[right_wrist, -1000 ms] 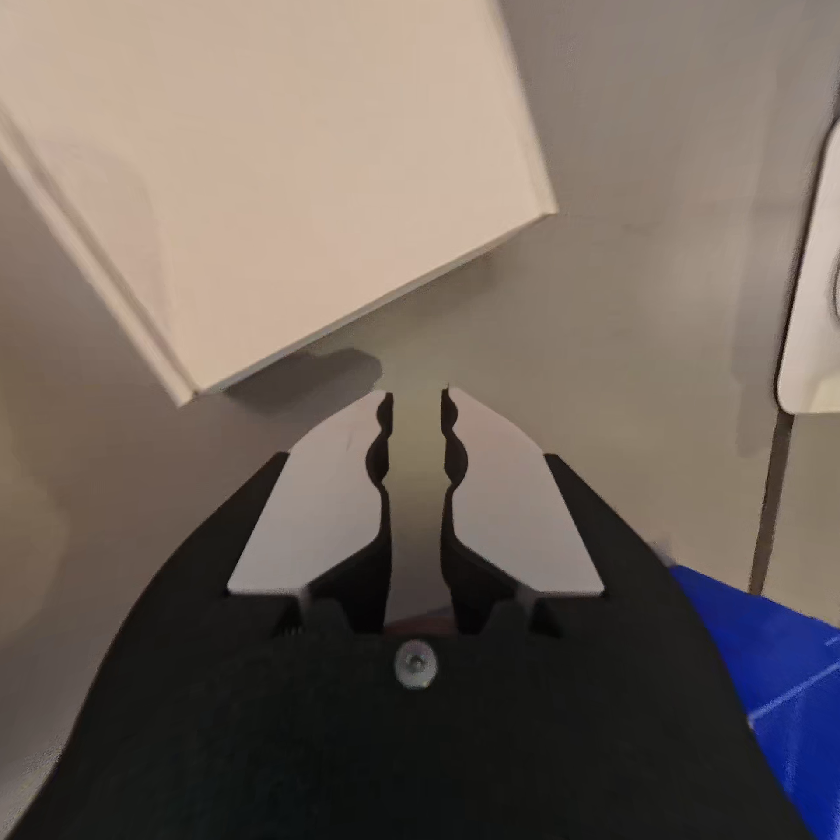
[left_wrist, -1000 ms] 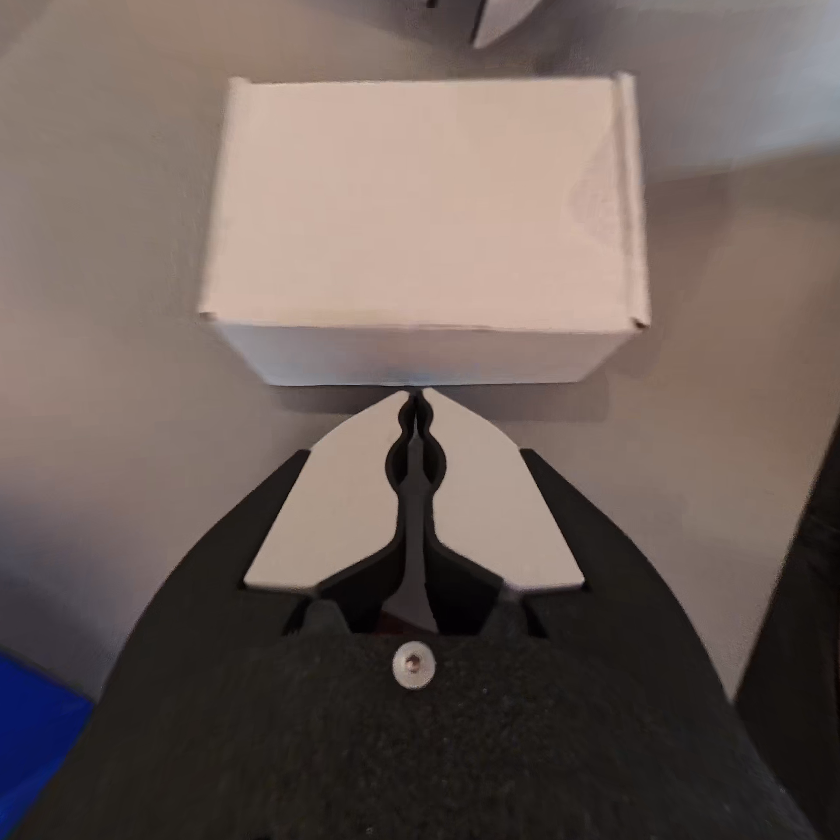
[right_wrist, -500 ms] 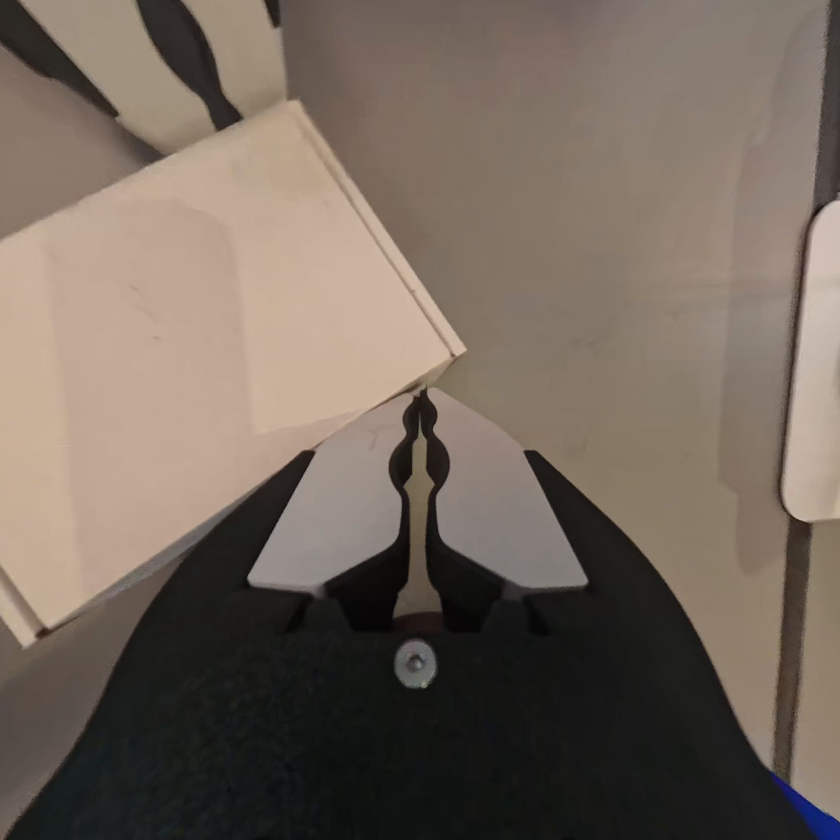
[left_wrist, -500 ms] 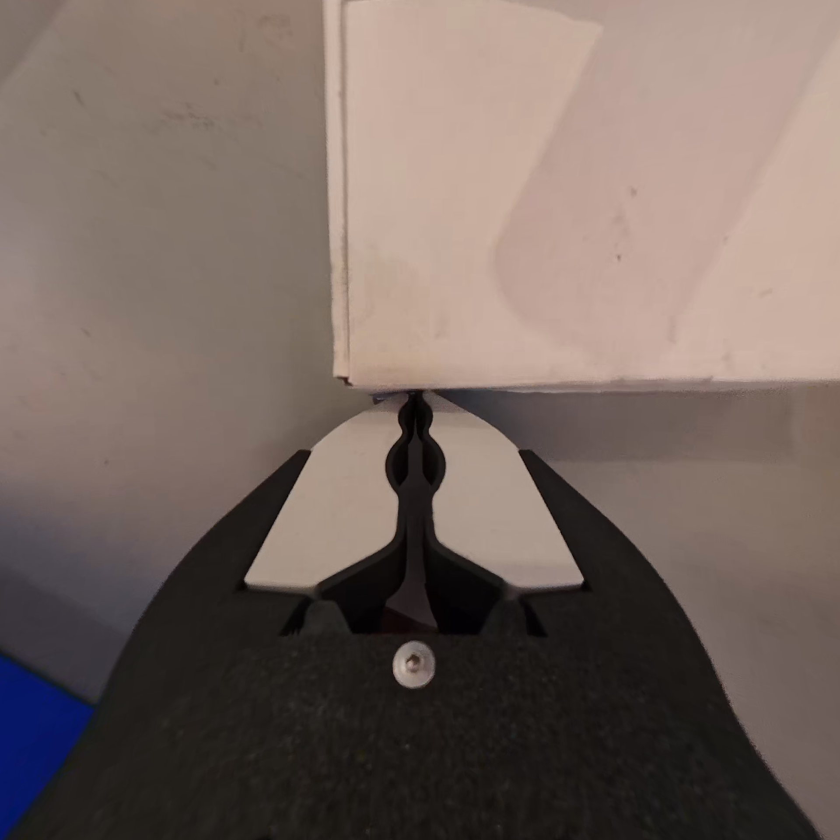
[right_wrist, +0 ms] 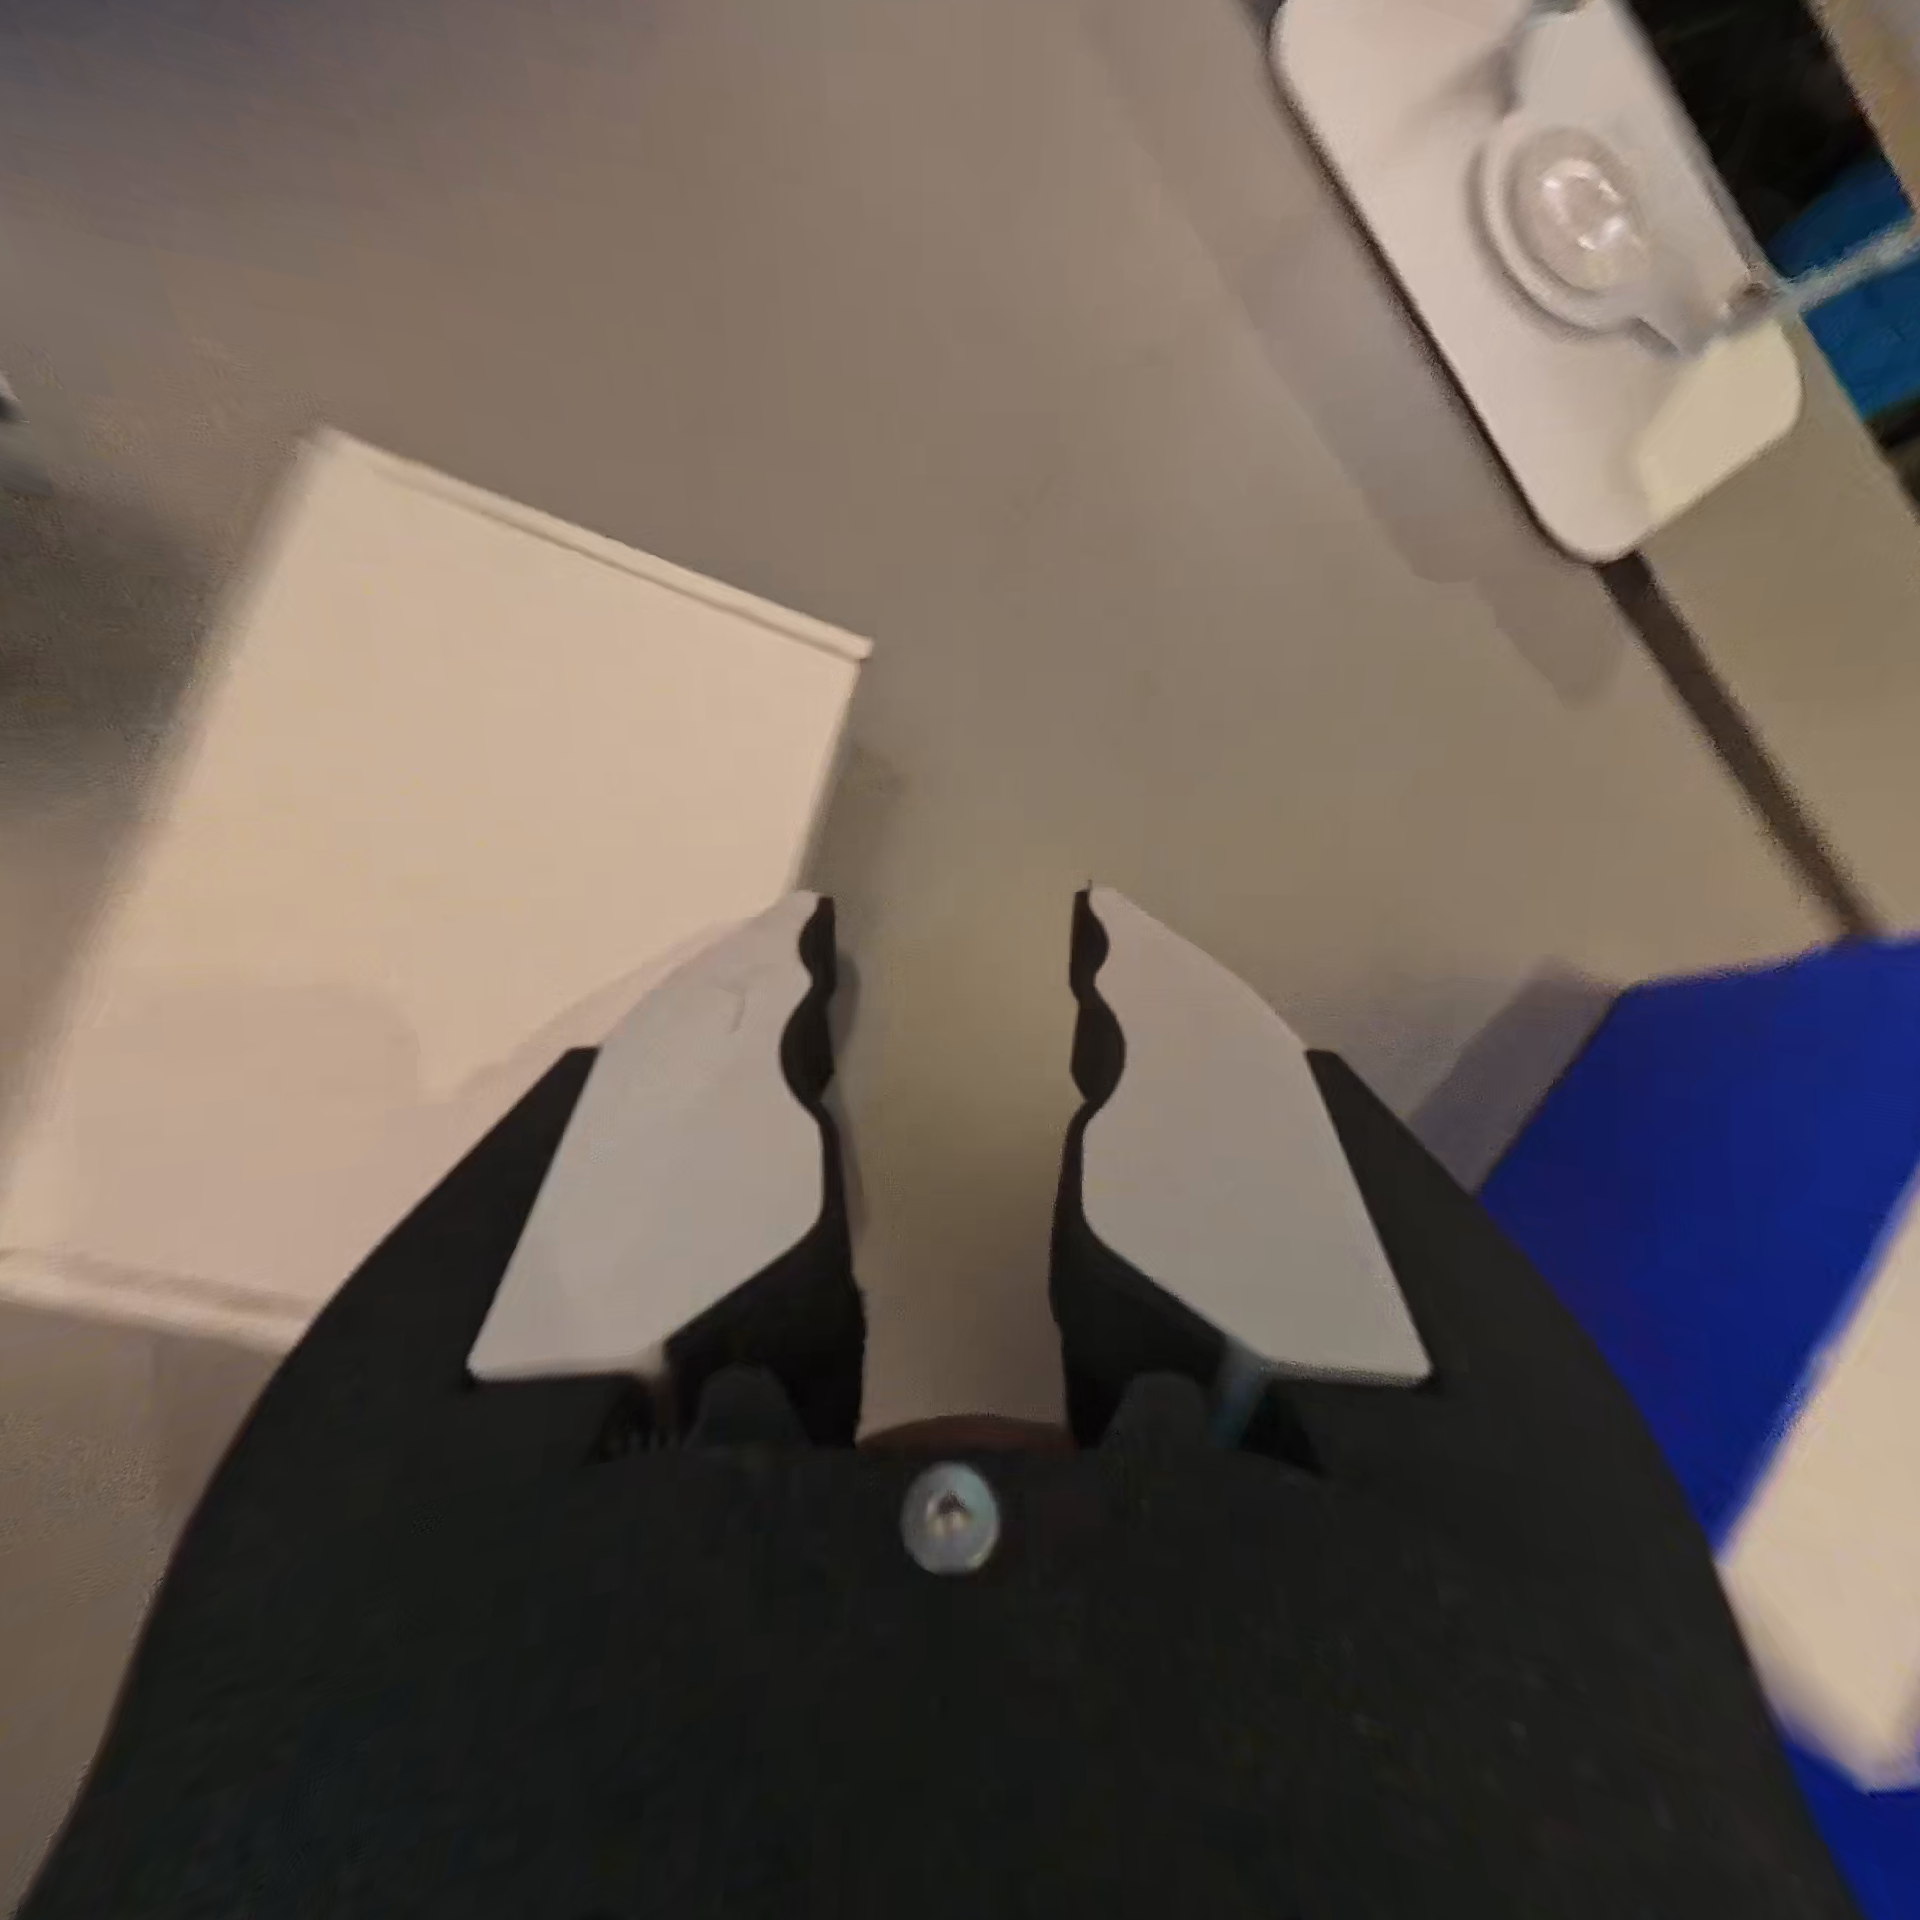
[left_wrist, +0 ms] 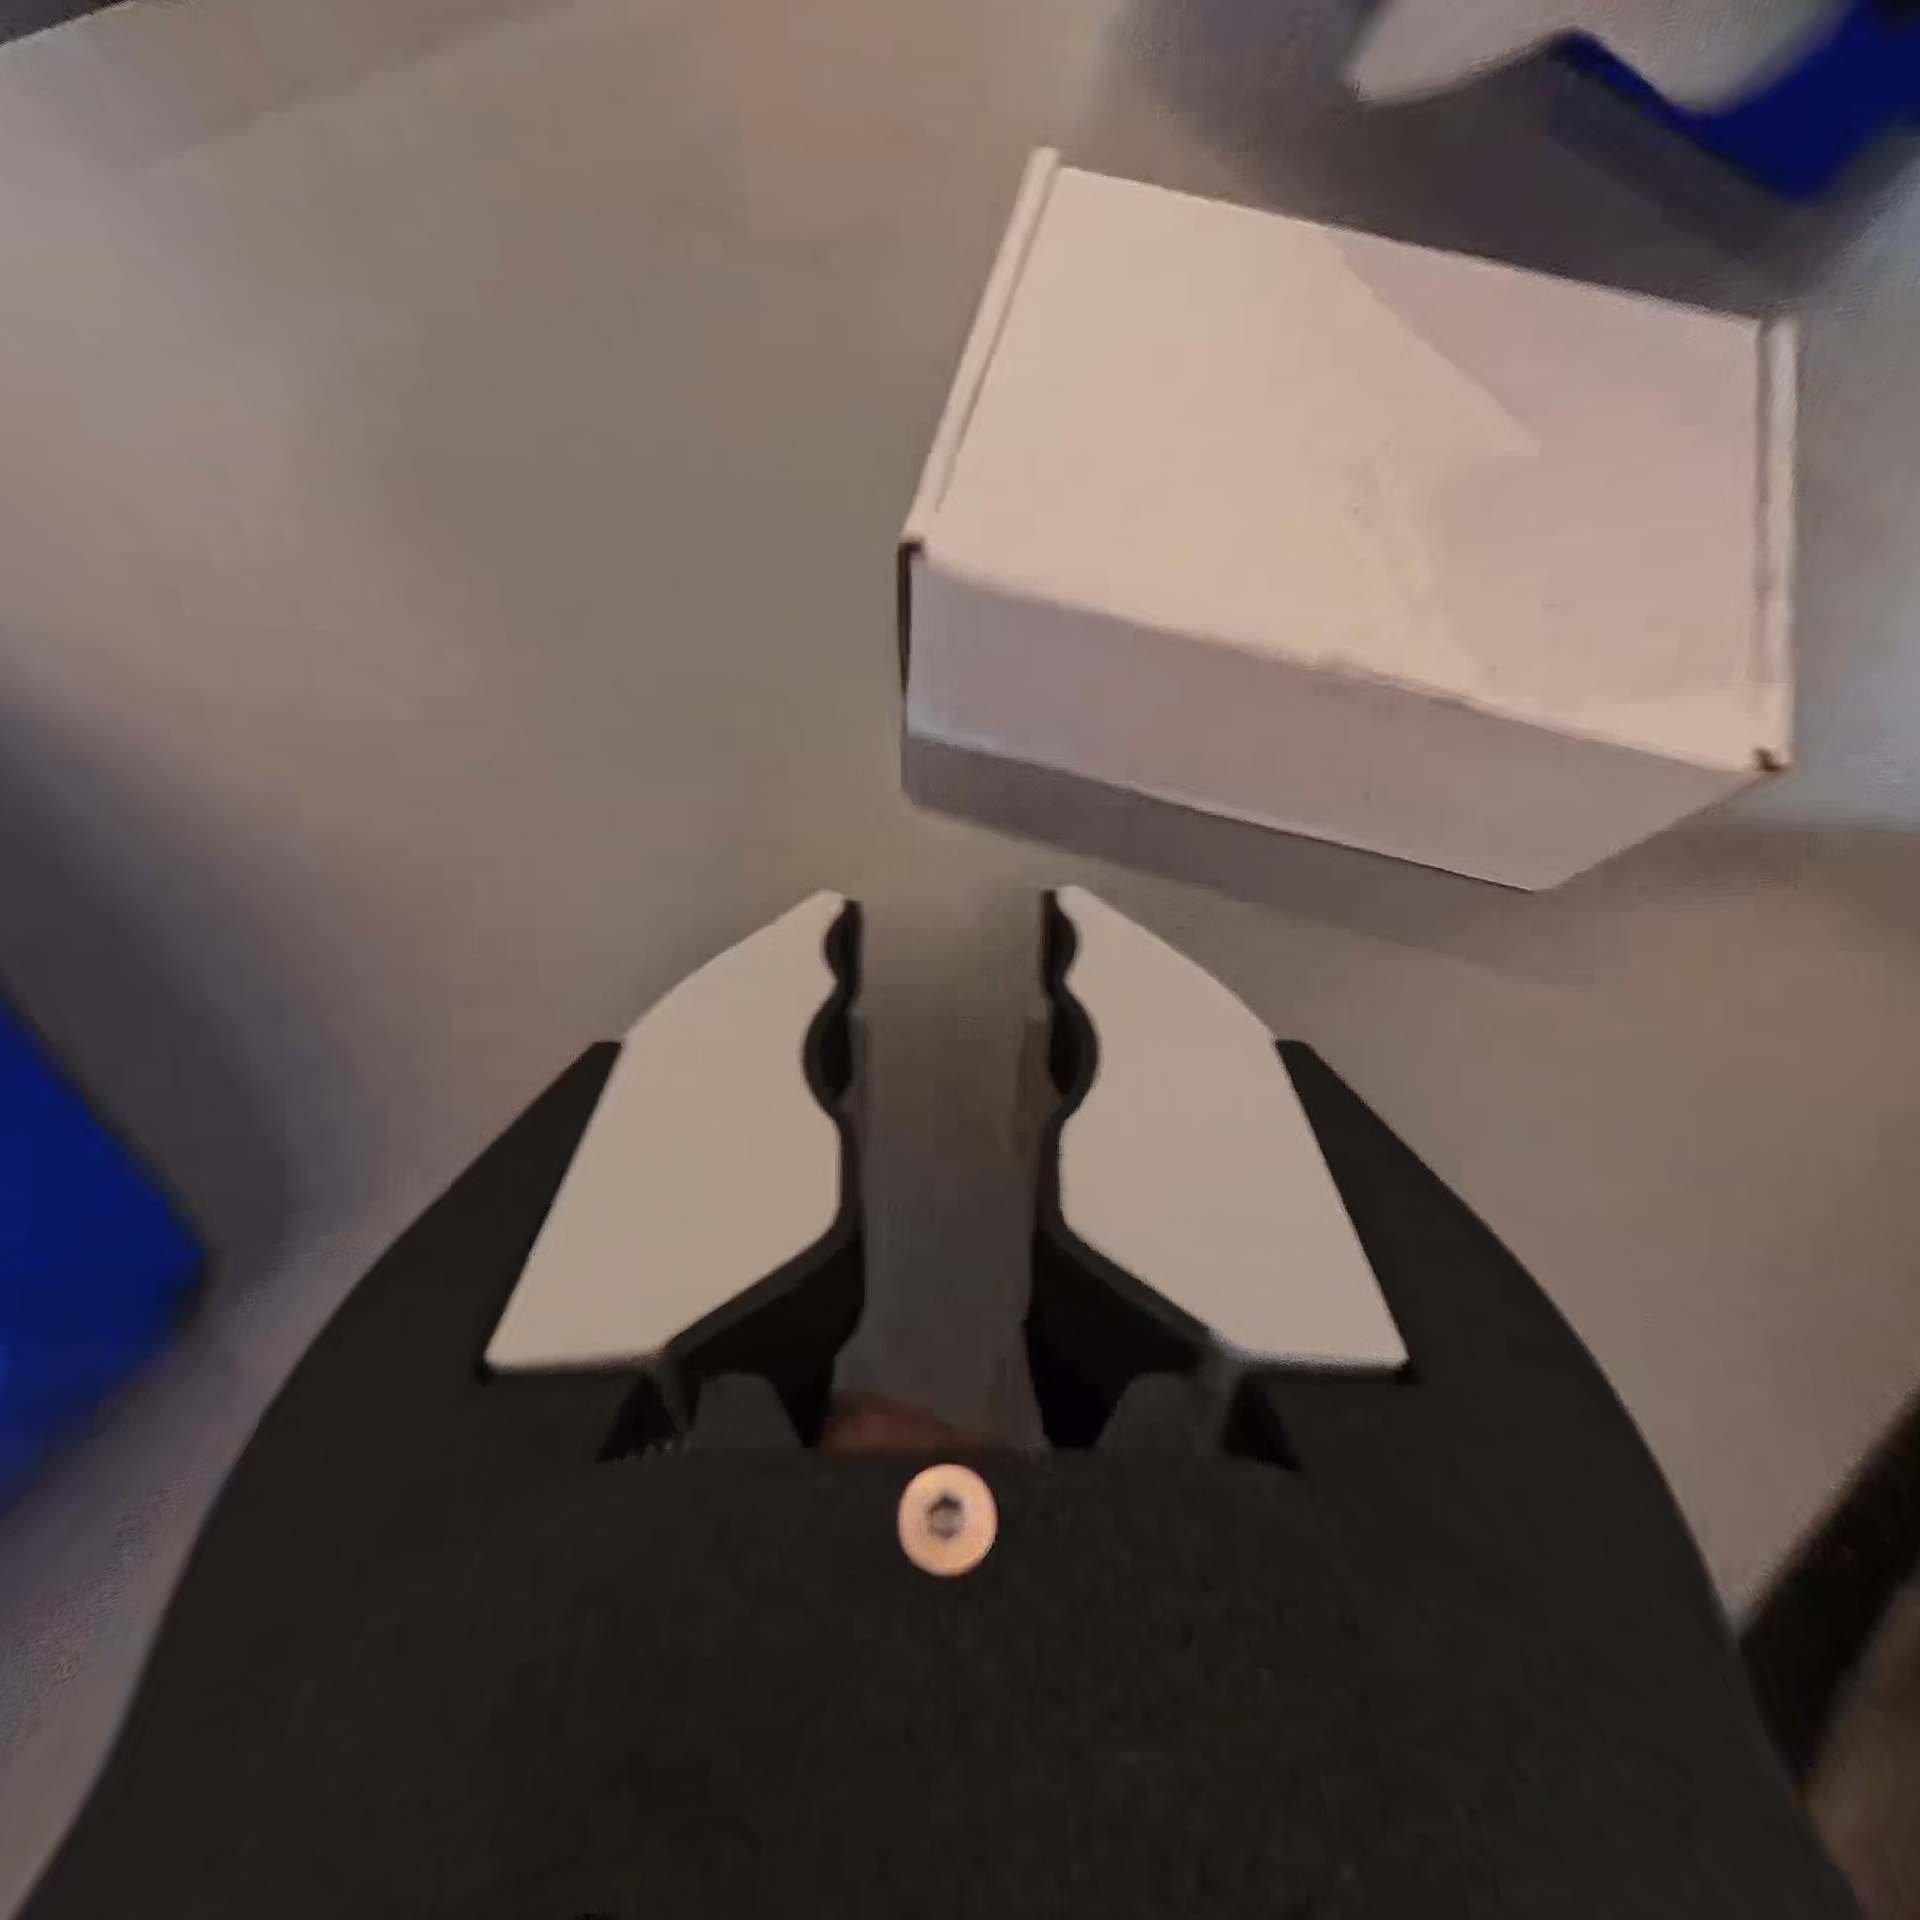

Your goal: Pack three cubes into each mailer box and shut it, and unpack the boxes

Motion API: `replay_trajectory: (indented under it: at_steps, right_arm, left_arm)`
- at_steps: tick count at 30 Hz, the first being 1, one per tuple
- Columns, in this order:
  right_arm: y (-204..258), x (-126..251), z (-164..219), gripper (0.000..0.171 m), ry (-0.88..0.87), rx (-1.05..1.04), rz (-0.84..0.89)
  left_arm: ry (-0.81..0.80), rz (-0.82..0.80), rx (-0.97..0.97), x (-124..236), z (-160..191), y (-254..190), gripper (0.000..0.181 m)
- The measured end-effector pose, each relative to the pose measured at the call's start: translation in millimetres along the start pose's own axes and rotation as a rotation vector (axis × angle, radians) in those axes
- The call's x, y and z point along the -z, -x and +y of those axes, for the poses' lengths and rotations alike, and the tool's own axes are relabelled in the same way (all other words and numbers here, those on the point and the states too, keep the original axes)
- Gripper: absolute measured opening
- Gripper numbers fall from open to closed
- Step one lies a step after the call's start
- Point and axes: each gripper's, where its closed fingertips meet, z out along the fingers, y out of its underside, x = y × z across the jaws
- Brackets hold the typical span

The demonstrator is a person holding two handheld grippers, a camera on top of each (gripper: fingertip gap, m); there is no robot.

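A plain grey table [left_wrist: 416,520] carries a closed white box [left_wrist: 1351,499], ahead and right of the left gripper [left_wrist: 951,914]. Both the left and the right gripper [right_wrist: 951,914] stand narrowly parted, empty. Light, stiff cardboard, likely crushable; grip the lid's front edge.

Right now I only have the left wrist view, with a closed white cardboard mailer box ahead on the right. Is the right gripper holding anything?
Observer: No. The right gripper is open, with only the bare grey table between its fingers.
Operator: Where is a box from that side?
Observer: A white cardboard mailer box, lid shut, lies to that gripper's left. I cannot tell whether the finger touches it.
Operator: Anything farther ahead there?
Observer: Yes, a white plastic fitting with a clear round centre sits at the table's far right edge.
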Motion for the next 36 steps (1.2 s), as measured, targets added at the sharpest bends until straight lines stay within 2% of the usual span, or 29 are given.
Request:
replay_trajectory:
  at_steps: [1, 3, 5, 7, 8, 13, 18, 24, 26, 30, 34, 36]
  right_arm:
    - [16, 16, 5, 0.048, -0.085, -0.103, -0.025]
    - [42, 41, 21, 0.072, -0.249, -0.28, -0.022]
    - [73, 59, 38, 0.072, -0.396, -0.357, -0.022]
    - [85, 66, 67, 0.089, -0.361, -0.358, 0.073]
    - [91, 69, 77, 0.085, -0.35, -0.367, 0.09]
    - [111, 68, 90, 0.093, -0.307, -0.379, 0.083]
    - [116, 68, 82, 0.098, -0.226, -0.435, 0.051]
    - [103, 73, 14, 0.102, -0.105, -0.38, 0.001]
    - [101, 57, -4, 0.106, -0.007, -0.373, -0.042]
    - [98, 6, -9, 0.112, 0.243, -0.324, -0.052]
    - [88, -31, 10, 0.121, 0.452, -0.205, 0.033]
    - [89, -44, 19, 0.134, 0.512, -0.202, 0.009]
  left_arm:
    - [-0.037, -0.031, 0.065, 14, 8, -3, 0.029]
    - [-0.11, -0.088, 0.186, 36, 23, -6, 0.041]
    - [-0.121, -0.127, 0.243, 49, 32, -5, 0.042]
    - [-0.159, -0.167, 0.209, 59, 25, -3, 0.047]
    - [-0.166, -0.201, 0.191, 61, 26, 1, 0.046]
    - [-0.121, -0.248, 0.136, 57, 34, 5, 0.046]
    - [-0.107, -0.293, 0.095, 57, 37, 15, 0.044]
    - [-0.127, -0.283, 0.106, 63, 37, 20, 0.041]
    - [-0.134, -0.282, 0.109, 64, 36, 23, 0.04]
    - [-0.113, -0.291, 0.098, 61, 39, 27, 0.04]
    - [-0.093, -0.282, 0.095, 56, 41, 25, 0.04]
    - [-0.085, -0.272, 0.081, 54, 42, 21, 0.04]
